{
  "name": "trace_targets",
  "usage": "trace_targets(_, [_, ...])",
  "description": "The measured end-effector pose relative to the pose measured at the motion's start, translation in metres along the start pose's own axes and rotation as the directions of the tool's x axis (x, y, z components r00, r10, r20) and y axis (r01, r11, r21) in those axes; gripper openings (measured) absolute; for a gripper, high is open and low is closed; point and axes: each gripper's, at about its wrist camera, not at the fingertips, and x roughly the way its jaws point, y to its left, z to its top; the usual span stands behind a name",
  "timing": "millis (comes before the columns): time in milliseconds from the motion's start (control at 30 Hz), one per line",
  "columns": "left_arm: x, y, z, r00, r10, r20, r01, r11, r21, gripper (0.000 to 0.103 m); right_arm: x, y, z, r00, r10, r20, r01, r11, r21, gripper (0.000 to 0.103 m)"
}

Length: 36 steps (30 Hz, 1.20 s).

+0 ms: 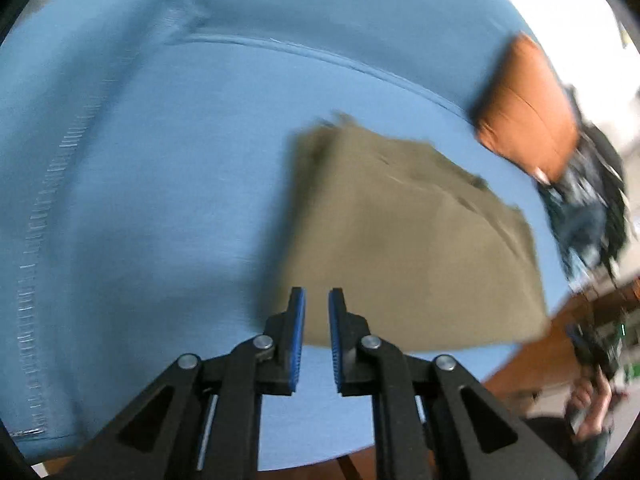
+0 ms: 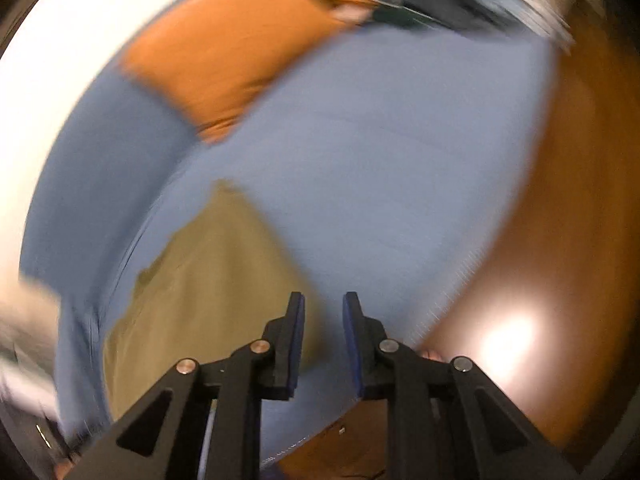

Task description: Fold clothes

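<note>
A folded olive-green garment point(image 1: 408, 248) lies flat on a blue sofa seat point(image 1: 160, 200). My left gripper point(image 1: 317, 298) hovers over the garment's near left edge, open by a narrow gap with nothing between its blue pads. In the right wrist view the same olive garment point(image 2: 208, 292) lies at the lower left on the blue seat point(image 2: 380, 168). My right gripper point(image 2: 323, 300) is open and empty, just off the garment's right edge. Both views are blurred by motion.
An orange cushion point(image 1: 528, 108) leans on the sofa back, seen too as the cushion point(image 2: 236, 44). A dark patterned bundle point(image 1: 588, 200) lies beside it. Brown wooden floor point(image 2: 560, 240) runs along the seat's edge. A person's hand point(image 1: 588, 408) shows at far right.
</note>
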Motion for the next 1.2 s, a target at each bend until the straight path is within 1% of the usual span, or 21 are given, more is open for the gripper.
trace_targets(67, [0.007,-0.006,0.002,1.0,0.012,-0.027,-0.012,1.0,0.01,0.013,0.019,0.04,0.0,0.996,0.051,-0.068,-0.061,0.986,-0.155,0.019])
trace_targets(133, [0.015,-0.012,0.003,0.998,0.024,-0.054,-0.023,1.0,0.02,0.012,0.048,0.056,-0.008,0.984,-0.019,-0.179,-0.025,0.97,-0.241,0.019])
trace_targets(167, [0.019,-0.016,0.004,0.997,0.031,-0.067,-0.029,0.999,0.026,0.011,0.076,0.059,-0.016,0.952,-0.136,-0.274,0.056,0.958,-0.283,0.019])
trace_targets(200, [0.022,-0.019,0.005,0.996,0.037,-0.08,-0.035,0.999,0.031,0.011,0.094,0.057,-0.022,0.915,-0.222,-0.337,0.119,0.947,-0.299,0.017])
trace_targets(233, [0.026,-0.022,0.005,0.995,0.043,-0.094,-0.04,0.999,0.037,0.011,0.104,0.053,-0.022,0.895,-0.249,-0.37,0.149,0.949,-0.278,0.016])
trace_targets(300, [0.031,-0.028,0.008,0.992,0.053,-0.113,-0.048,0.998,0.047,0.012,0.096,0.053,-0.007,0.924,-0.177,-0.339,0.124,0.977,-0.171,0.016])
trace_targets(333, [0.019,-0.032,0.021,0.998,0.026,-0.065,-0.023,0.999,0.046,0.017,0.088,0.056,0.003,0.946,-0.142,-0.292,0.101,0.984,-0.15,0.016])
trace_targets(367, [0.013,-0.036,0.035,0.999,-0.009,-0.045,0.011,0.999,0.045,0.025,0.08,0.061,0.014,0.965,-0.12,-0.231,0.089,0.986,-0.141,0.017])
trace_targets(400, [0.008,-0.04,0.05,0.999,-0.046,-0.025,0.047,0.998,0.045,0.029,0.071,0.065,0.026,0.98,-0.11,-0.166,0.088,0.987,-0.135,0.018])
trace_targets(467, [0.011,-0.045,0.088,0.993,-0.118,-0.014,0.119,0.991,0.057,0.043,0.065,0.073,0.045,0.994,-0.075,-0.082,0.065,0.99,-0.122,0.018])
trace_targets(500, [0.019,-0.046,0.104,0.992,-0.128,-0.022,0.129,0.99,0.061,0.046,0.064,0.076,0.054,0.997,-0.048,-0.055,0.041,0.993,-0.109,0.018])
trace_targets(567, [0.038,-0.041,0.132,0.993,-0.116,-0.025,0.118,0.991,0.062,0.046,0.072,0.082,0.073,0.999,-0.013,-0.035,0.009,0.995,-0.095,0.018])
trace_targets(633, [0.051,-0.031,0.141,0.993,-0.114,-0.025,0.115,0.992,0.043,0.047,0.079,0.084,0.085,0.999,-0.017,-0.027,0.014,0.994,-0.106,0.018])
trace_targets(700, [0.064,-0.028,0.148,0.993,-0.118,-0.032,0.118,0.993,0.029,0.045,0.071,0.08,0.077,0.999,-0.035,-0.017,0.032,0.991,-0.13,0.018])
trace_targets(733, [0.069,-0.03,0.151,0.992,-0.121,-0.039,0.122,0.992,0.024,0.045,0.075,0.077,0.083,0.999,-0.05,-0.016,0.047,0.987,-0.151,0.018])
trace_targets(900, [0.098,-0.037,0.166,0.987,-0.139,-0.075,0.14,0.99,-0.001,0.045,0.112,0.081,0.101,0.997,-0.067,-0.038,0.058,0.976,-0.211,0.02])
trace_targets(933, [0.103,-0.038,0.169,0.986,-0.143,-0.082,0.143,0.99,-0.006,0.045,0.115,0.084,0.104,0.996,-0.079,-0.038,0.068,0.972,-0.226,0.03])
trace_targets(1000, [0.115,-0.041,0.175,0.984,-0.15,-0.096,0.15,0.989,-0.016,0.045,0.122,0.089,0.109,0.996,-0.074,-0.042,0.062,0.967,-0.247,0.045])
trace_targets(1067, [0.119,-0.044,0.178,0.985,-0.151,-0.086,0.151,0.988,-0.007,0.045,0.13,0.094,0.115,0.997,-0.052,-0.051,0.037,0.964,-0.263,0.047])
trace_targets(1133, [0.117,-0.047,0.179,0.987,-0.148,-0.057,0.149,0.989,0.016,0.045,0.142,0.1,0.12,0.996,-0.059,-0.07,0.037,0.959,-0.281,0.062])
trace_targets(1200, [0.115,-0.05,0.181,0.989,-0.144,-0.028,0.145,0.989,0.039,0.045,0.157,0.105,0.121,0.992,-0.072,-0.103,0.038,0.954,-0.298,0.062])
